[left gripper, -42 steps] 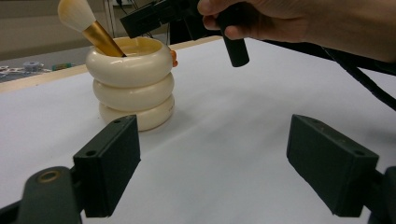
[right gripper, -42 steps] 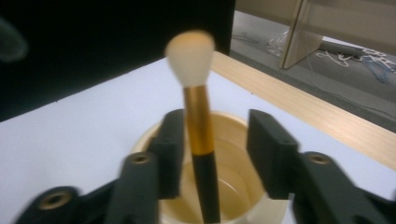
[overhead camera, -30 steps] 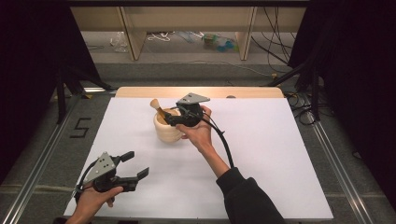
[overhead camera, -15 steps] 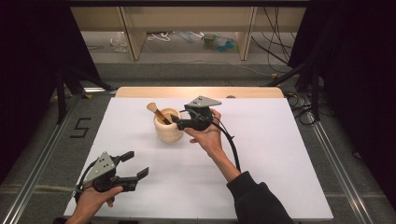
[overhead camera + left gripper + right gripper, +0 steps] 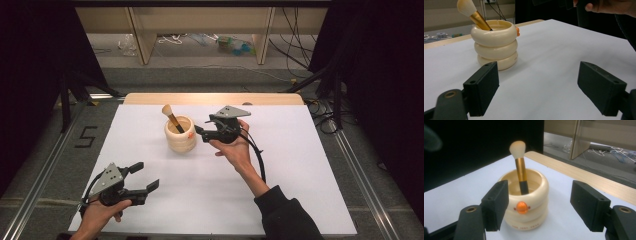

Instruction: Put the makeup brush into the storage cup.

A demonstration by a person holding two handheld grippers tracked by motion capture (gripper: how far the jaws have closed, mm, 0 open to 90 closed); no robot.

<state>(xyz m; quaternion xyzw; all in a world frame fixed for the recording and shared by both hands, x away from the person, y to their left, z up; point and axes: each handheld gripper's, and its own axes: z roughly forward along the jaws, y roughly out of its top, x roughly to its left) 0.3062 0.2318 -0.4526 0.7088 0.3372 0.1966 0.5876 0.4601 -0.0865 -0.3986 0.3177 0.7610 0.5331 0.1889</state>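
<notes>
**Right gripper lined up on the brush holder**

Now your right gripper [image 5: 202, 132] hovers just beside the cream holder [image 5: 180, 134], on its right, fingers spread and gripping nothing. From the right gripper view the holder sits between those fingers but farther off, its orange button [image 5: 521, 207] facing you, so you seem squared up either to grasp the pot or to reach the makeup brush [image 5: 172, 118]. That brush leans in the holder, bristles up and tilted toward the desk's far left. Whether the fingers touch the pot is hard to judge from above; probably not. Your left gripper [image 5: 144, 176] waits low near the front edge of the white desk [image 5: 300, 180], fingers also spread, well apart from the holder, likely parked out of the way.
</notes>
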